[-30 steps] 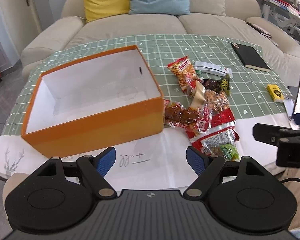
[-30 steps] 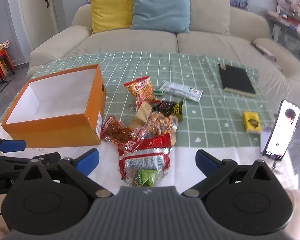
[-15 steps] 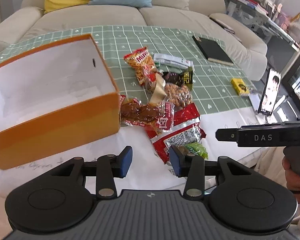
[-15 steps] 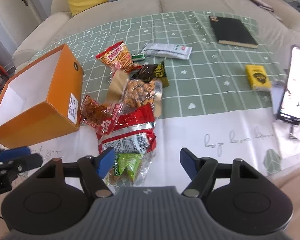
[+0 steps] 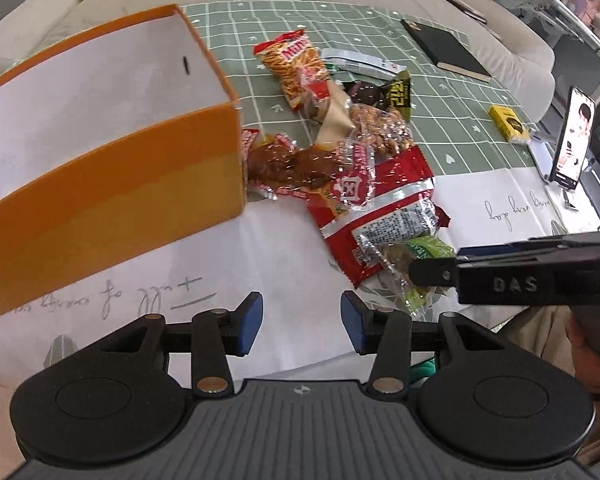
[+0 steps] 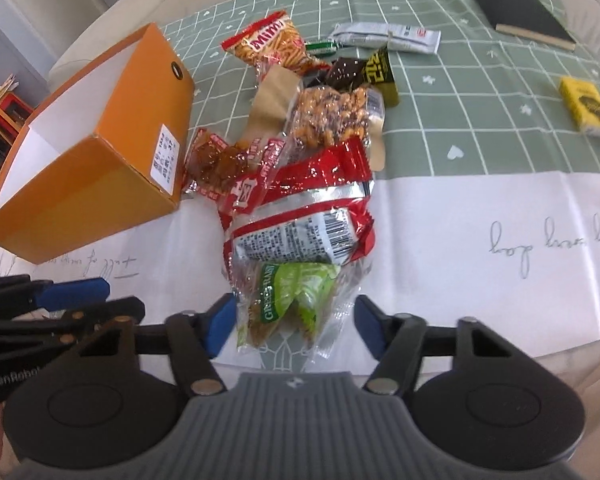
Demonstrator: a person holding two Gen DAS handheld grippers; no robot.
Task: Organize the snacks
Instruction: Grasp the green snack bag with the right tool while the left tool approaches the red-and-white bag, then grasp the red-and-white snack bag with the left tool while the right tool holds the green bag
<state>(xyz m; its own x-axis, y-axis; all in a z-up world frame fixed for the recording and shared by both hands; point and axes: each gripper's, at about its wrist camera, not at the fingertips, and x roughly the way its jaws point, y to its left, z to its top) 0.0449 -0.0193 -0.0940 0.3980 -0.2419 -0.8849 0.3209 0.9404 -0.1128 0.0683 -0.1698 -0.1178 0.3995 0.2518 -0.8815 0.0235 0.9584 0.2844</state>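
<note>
Orange box (image 6: 100,168) on table, open top, white inside. Snack pile (image 6: 300,152) just right of box, nearest packet touching box wall. Green-label clear packet (image 6: 292,300) at pile's near end, between spread fingers of right gripper (image 6: 294,320), not clamped. Left gripper (image 5: 302,320) near box front, fingers apart, holding nothing.

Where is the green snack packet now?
In the right wrist view the green snack packet lies low in the middle, between the open right gripper's fingers, just below the red bag.
</note>
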